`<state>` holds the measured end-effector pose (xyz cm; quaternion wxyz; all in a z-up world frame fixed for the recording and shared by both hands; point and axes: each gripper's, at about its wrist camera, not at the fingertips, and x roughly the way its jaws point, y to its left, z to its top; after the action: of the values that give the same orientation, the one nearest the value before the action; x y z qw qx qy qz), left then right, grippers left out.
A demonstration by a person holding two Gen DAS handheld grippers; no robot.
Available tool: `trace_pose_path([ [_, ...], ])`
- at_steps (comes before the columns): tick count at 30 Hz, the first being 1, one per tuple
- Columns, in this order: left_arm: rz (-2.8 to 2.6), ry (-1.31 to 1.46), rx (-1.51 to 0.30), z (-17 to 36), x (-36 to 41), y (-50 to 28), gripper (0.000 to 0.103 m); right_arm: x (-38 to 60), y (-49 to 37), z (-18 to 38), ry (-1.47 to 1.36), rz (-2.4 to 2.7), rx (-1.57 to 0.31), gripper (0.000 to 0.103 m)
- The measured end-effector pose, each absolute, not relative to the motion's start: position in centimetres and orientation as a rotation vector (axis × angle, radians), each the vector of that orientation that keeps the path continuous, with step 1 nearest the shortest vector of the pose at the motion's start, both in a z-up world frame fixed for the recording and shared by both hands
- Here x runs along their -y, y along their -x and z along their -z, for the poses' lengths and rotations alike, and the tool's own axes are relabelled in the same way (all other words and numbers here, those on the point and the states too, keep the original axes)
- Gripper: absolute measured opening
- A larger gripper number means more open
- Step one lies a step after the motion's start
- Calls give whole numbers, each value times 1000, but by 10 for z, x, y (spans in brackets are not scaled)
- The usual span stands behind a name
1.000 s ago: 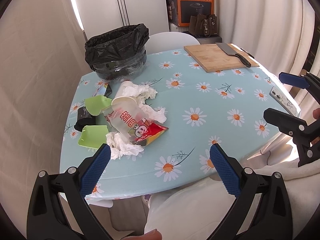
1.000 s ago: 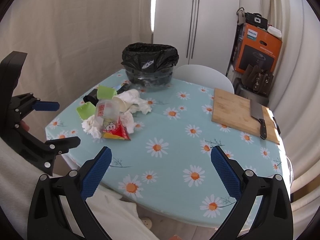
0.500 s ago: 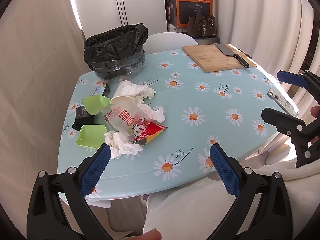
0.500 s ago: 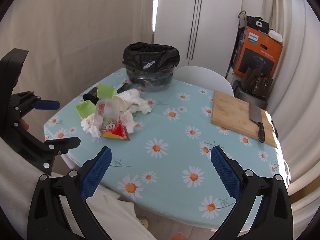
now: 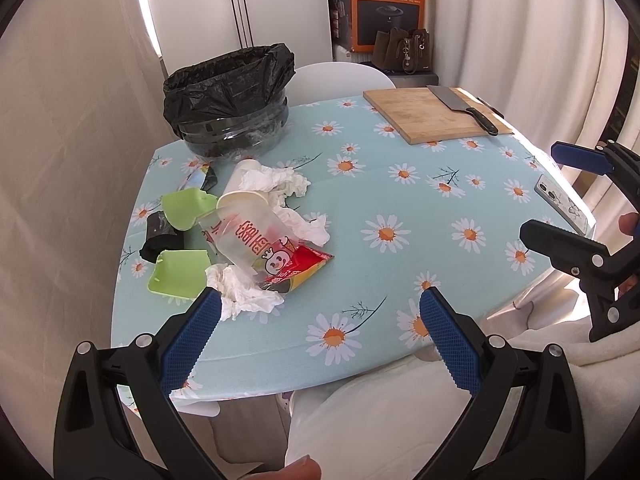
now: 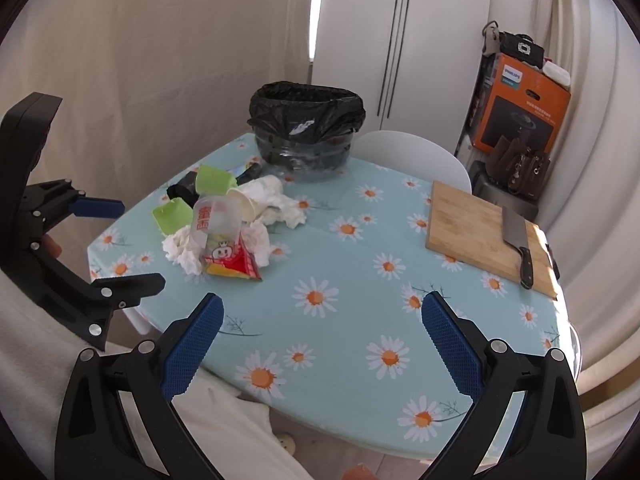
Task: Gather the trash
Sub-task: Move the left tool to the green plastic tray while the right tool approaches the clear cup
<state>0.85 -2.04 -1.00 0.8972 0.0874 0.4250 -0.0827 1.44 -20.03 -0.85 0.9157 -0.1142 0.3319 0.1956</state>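
Over the last second both views have drawn back slightly from the table (image 5: 360, 208); nothing on it has moved. The left gripper (image 5: 316, 320) and right gripper (image 6: 320, 320) are both spread wide and carry nothing, held short of the near table edge.

The trash lies in one heap at the table's left side:
- a clear plastic cup (image 5: 248, 240) on its side, over a red snack wrapper (image 5: 304, 266)
- a paper cup (image 5: 242, 200)
- crumpled tissues (image 5: 244, 296)
- two green lids (image 5: 180, 276)
- a black wad (image 5: 158, 236)

The bin (image 5: 232, 104) (black liner, mouth open) stands just behind the heap.

Judgement: collection has not begun. The small retreat gains nothing; the left gripper is nearer the heap and should approach first. The cutting board (image 6: 480, 228) and knife (image 6: 518, 244) are well apart from the heap.
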Motion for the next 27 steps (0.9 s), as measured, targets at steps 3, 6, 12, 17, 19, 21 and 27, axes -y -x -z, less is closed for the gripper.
trace_pose_path([
  [3, 153, -182, -874, 9, 18, -11, 97, 199, -19, 10, 233, -406, -695, 95],
  [6, 140, -177, -876, 9, 14, -13, 97, 196, -23, 11, 232, -410, -708, 95],
  [12, 113, -162, -894, 6, -1, -20, 97, 185, -34, 13, 229, -439, -734, 95],
  [17, 98, -155, -908, 4, -17, -26, 97, 170, -45, 17, 229, -465, -769, 95],
  [19, 92, -153, -909, 3, -25, -28, 97, 163, -48, 15, 243, -466, -762, 95],
  [21, 81, -159, -914, 2, -33, -30, 97, 157, -53, 14, 253, -470, -762, 95],
  [27, 72, -145, -945, 4, -64, -41, 97, 135, -70, 17, 241, -515, -814, 95],
])
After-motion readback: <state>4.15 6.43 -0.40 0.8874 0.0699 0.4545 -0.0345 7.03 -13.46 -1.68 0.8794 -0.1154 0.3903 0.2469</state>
